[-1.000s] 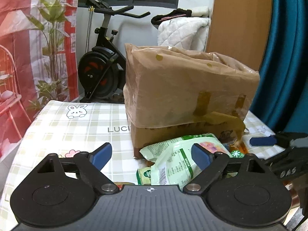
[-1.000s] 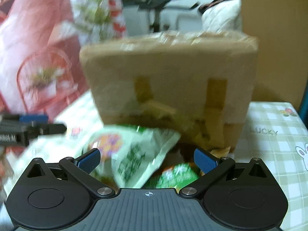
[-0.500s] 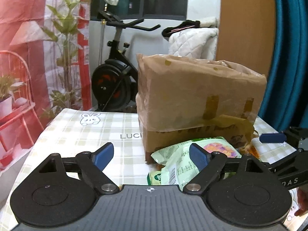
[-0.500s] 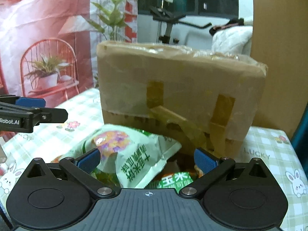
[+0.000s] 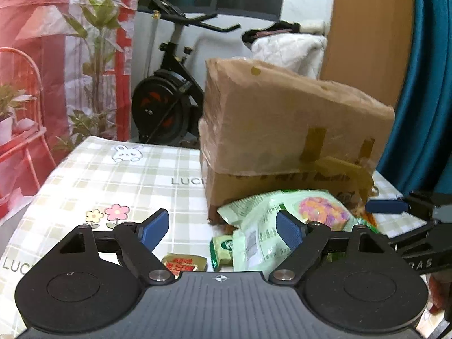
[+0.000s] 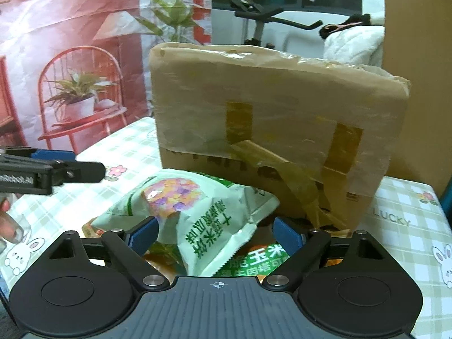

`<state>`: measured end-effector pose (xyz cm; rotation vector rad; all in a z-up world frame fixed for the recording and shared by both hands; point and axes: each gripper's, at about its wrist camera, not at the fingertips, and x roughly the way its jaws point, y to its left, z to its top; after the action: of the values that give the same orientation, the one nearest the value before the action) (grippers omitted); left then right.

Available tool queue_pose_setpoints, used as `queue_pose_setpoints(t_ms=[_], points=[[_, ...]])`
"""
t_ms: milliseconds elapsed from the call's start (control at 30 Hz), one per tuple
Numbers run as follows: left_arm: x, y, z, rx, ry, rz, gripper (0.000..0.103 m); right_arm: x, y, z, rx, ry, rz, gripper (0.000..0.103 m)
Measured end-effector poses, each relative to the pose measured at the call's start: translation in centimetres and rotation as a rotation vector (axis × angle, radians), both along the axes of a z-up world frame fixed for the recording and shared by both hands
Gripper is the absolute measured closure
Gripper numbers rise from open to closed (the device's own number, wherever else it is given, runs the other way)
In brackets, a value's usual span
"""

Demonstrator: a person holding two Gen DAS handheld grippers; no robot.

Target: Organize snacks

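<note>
A pale green snack bag (image 6: 192, 206) lies on the checked tablecloth (image 6: 409, 226) in front of a taped cardboard box (image 6: 268, 107). My right gripper (image 6: 215, 233) straddles the bag's near end and its jaws are closing; the right pad stands apart from the bag. Under the bag lies a green corn snack pack (image 6: 265, 257). In the left wrist view my left gripper (image 5: 222, 228) is open beside the same bag (image 5: 285, 220), with a small green packet (image 5: 223, 248) and a gold and red packet (image 5: 183, 262) below it.
The box (image 5: 282, 130) takes up the table's far middle. An exercise bike (image 5: 169, 107) and a red printed backdrop stand behind the table, and a teal curtain (image 5: 423, 113) hangs at the right. A person's fingertip (image 6: 11, 223) shows at the left edge.
The right gripper's pads have come closer together around the pale green bag, and its view has steadied from a blur. The left gripper has hardly moved.
</note>
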<state>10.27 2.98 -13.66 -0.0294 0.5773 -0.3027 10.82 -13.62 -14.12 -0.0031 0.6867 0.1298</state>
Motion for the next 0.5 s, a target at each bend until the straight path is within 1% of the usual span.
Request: queue_pose_setpoints(t_ms=[67,167,233,300,367,400,500], points=[[0.4,-0.2,-0.4,-0.016,0.022,-0.027,0.019,0.3,0.0,-0.2,0.004,0.004,0.015,0.018],[1.0,-0.2,-1.2,-0.072,0.077,-0.049,0.018,1.0,0.0,-0.6,0.012,0.021,0.030,0.021],[1.6,-0.2,-1.6,-0.110,0.125,-0.063,0.017,1.4,-0.1,-0.9,0.029,0.034,0.039,0.021],[2.0,-0.3,-2.0,-0.131,0.143,-0.085,0.014,1.6,-0.1,-1.1,0.032,0.041,0.050,0.024],[2.0,-0.6,-2.3,-0.128,0.144,-0.121,0.014,1.6,0.0,-1.3,0.033,0.047,0.058,0.024],[2.1,-0.9,-2.5,-0.115,0.146,-0.138,0.014,1.6,-0.1,-1.3,0.036,0.049,0.060,0.024],[2.4,-1.3,-2.9,-0.096,0.152,-0.160,0.014,1.5,-0.1,-1.5,0.040,0.056,0.070,0.025]])
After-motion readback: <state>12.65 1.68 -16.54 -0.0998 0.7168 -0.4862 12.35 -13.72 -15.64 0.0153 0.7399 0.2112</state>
